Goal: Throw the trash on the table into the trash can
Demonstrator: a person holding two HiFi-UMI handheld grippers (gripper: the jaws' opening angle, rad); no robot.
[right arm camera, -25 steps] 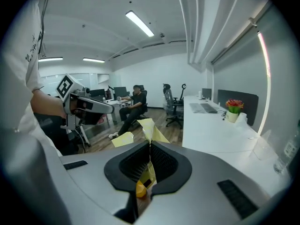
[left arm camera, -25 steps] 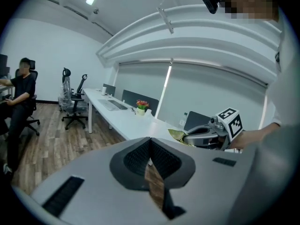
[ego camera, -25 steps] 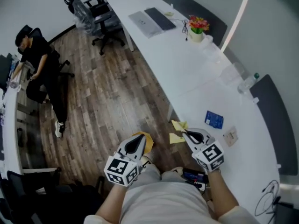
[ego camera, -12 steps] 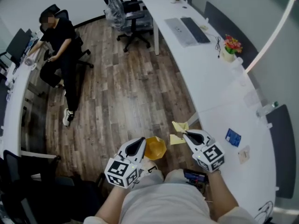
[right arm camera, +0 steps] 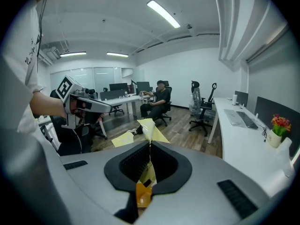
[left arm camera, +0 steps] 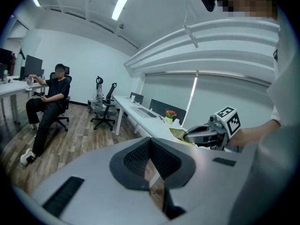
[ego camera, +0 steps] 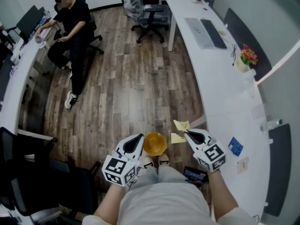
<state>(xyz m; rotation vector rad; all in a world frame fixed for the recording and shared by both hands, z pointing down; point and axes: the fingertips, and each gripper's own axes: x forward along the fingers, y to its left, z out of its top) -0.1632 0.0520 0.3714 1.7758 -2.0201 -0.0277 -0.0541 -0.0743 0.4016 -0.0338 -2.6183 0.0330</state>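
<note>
Two grippers sit nearest us in the head view, just ahead of our torso. Our left gripper [ego camera: 139, 138], at 7 o'clock from the frame's middle, has its jaws brought together. Its own view shows the pads meeting at the tip, and we make out nothing between them. Our right gripper [ego camera: 187, 134], at 5 o'clock, is clamped on a yellow wrapper [ego camera: 181, 125]. Two crumpled flaps stick out past the jaw tips; the pinched part is hidden in the pads, and any print is too small to read.

Between the grippers, at 12 o'clock from our shoes [ego camera: 156, 161], the yellow trash can [ego camera: 155, 144] stands on the wood floor [ego camera: 131, 88]. The left gripper's tip covers part of its left rim. The wrapper hangs just beside the can, at its 2 o'clock.

A dark device [ego camera: 194, 175] at our right hip is half covered, and we cannot identify it.

Farther off, the white table [ego camera: 220, 93] curves from 4 to 1 o'clock, bearing a blue card [ego camera: 235, 146], a keyboard [ego camera: 213, 33] and flowers [ego camera: 248, 56]. Farthest, at 11 o'clock, a seated person [ego camera: 72, 22] faces another desk that is cut off by the frame's edge.
</note>
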